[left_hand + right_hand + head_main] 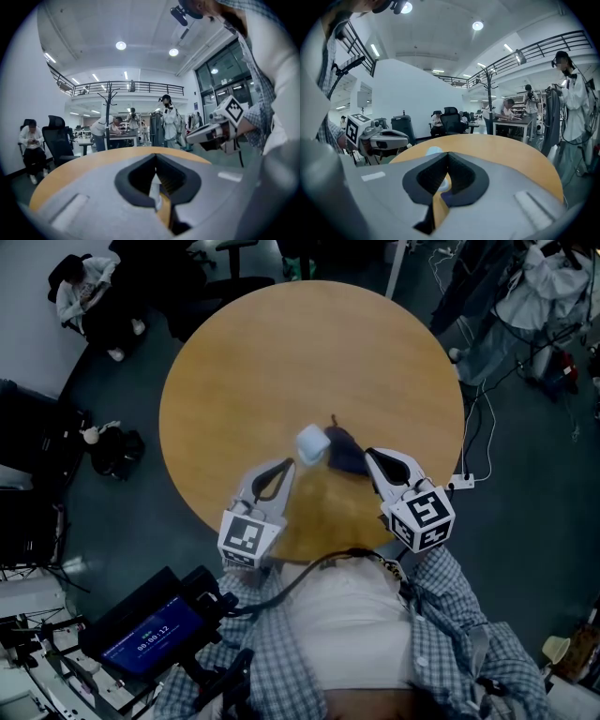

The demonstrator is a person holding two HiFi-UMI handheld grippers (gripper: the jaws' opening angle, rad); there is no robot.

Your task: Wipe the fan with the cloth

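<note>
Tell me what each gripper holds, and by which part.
Nothing is held. The left gripper and the right gripper are both shut and empty; the fan and the cloth lie on the table just ahead of them.

Round wooden table (244,352) on dark floor (525,521), mezzanine railing (126,86), ceiling lights (121,45).

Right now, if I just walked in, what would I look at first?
The big round wooden table fills the middle of the head view. Toward its near side sit a small white fan and a dark blue cloth beside it. The left gripper and right gripper, both shut and empty, point at them from either side.
</note>
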